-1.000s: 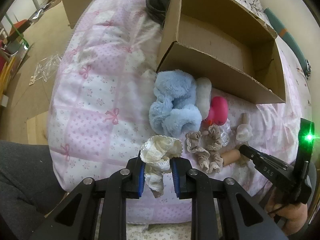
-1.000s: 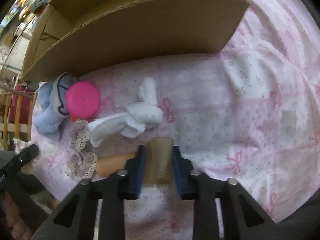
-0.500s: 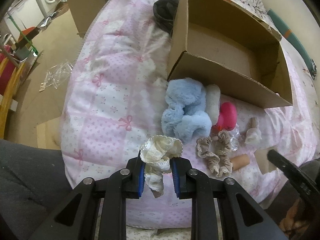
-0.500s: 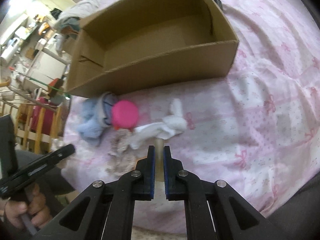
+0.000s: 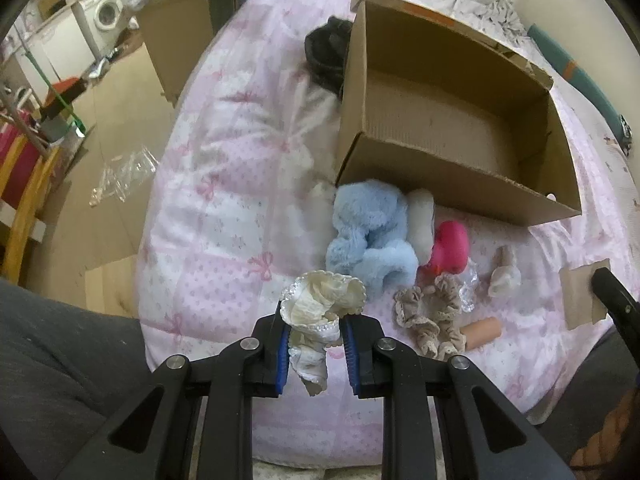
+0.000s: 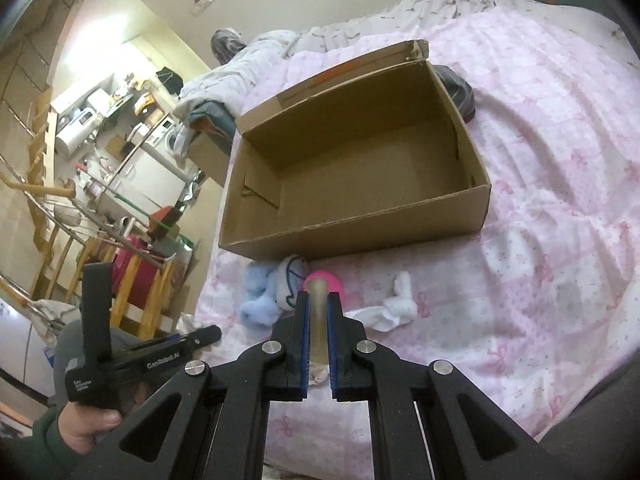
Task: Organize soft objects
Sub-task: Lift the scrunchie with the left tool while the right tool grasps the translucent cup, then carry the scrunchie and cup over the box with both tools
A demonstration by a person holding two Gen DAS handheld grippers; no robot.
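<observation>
My left gripper (image 5: 314, 326) is shut on a cream lace scrunchie (image 5: 322, 308) and holds it above the bed's near edge. My right gripper (image 6: 318, 300) is shut on a flat beige soft piece (image 6: 319, 312), lifted above the bed; that piece also shows at the right edge of the left wrist view (image 5: 582, 298). An open, empty cardboard box (image 5: 452, 120) lies on the pink quilt (image 5: 224, 200), also in the right wrist view (image 6: 352, 168). In front of it lie a blue plush (image 5: 370, 240), a pink round object (image 5: 450, 246), a beige lace scrunchie (image 5: 430, 322) and a white sock (image 6: 390, 308).
A dark bundle (image 5: 324, 54) lies behind the box's left corner. A tan tube (image 5: 482, 332) and a small pale sock (image 5: 504, 276) lie right of the beige scrunchie. The floor (image 5: 116, 92) drops off left of the bed, with a wooden frame (image 5: 24, 200) there.
My right gripper closed on the beige piece and lifted it up and back from the quilt. My left gripper rose and pulled back, still holding the cream scrunchie.
</observation>
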